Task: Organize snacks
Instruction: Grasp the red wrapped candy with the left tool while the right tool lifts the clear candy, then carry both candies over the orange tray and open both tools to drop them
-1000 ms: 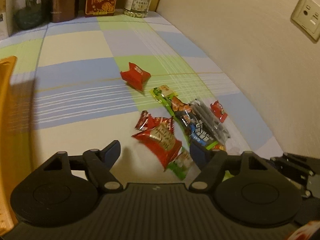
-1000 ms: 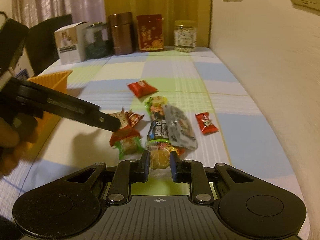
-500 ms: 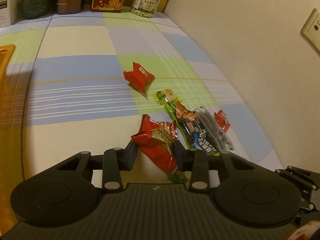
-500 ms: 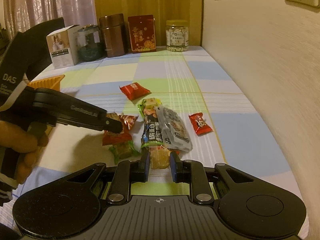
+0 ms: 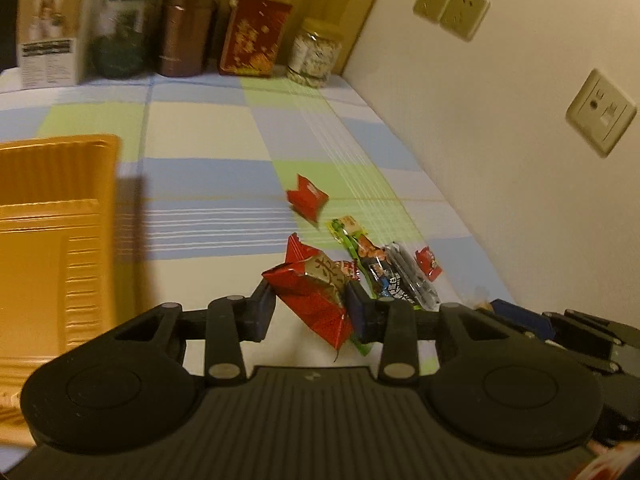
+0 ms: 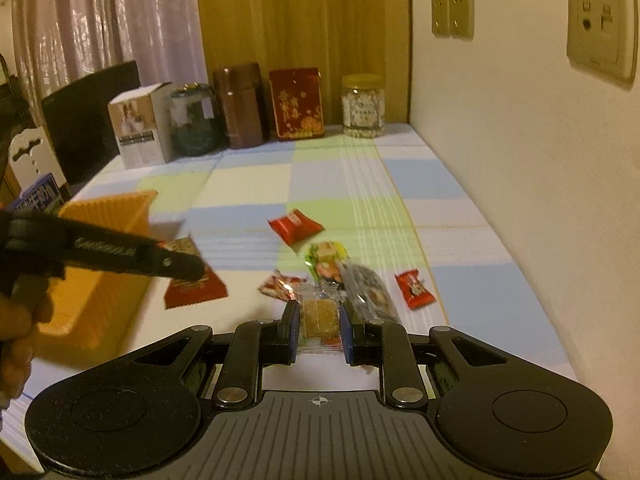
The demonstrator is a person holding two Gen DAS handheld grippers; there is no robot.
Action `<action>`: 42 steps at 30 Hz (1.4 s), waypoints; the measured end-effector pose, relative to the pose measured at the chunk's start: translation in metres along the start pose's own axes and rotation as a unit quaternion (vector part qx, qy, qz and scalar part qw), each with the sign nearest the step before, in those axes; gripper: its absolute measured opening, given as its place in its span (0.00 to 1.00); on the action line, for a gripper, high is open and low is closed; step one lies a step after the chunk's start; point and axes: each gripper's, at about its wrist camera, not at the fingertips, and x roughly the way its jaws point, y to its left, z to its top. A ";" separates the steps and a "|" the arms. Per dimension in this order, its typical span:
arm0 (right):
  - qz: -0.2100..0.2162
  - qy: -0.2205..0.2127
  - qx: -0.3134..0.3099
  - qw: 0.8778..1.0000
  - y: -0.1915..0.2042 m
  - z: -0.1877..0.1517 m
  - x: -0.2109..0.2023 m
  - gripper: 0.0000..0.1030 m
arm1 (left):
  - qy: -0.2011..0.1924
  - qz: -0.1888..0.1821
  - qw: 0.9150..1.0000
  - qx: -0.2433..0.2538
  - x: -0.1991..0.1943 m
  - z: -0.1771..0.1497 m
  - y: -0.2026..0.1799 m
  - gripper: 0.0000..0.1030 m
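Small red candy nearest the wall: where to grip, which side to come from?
Pinch the small red candy across its plump middle, coming down from above with the jaws set across its narrow width. It lies flat and apart from the clear packet, and the flared crimped ends look too flimsy to hold.

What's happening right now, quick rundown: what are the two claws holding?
Left gripper shut on red snack packet. Right gripper shut on clear-wrapped biscuit. Orange tray to the left, path unobstructed. Other snacks on the table.
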 end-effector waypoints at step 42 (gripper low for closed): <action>0.141 0.059 -0.053 0.987 0.216 0.037 0.074 0.21 | -0.004 0.152 0.988 -0.022 -0.108 -0.015 0.178 0.43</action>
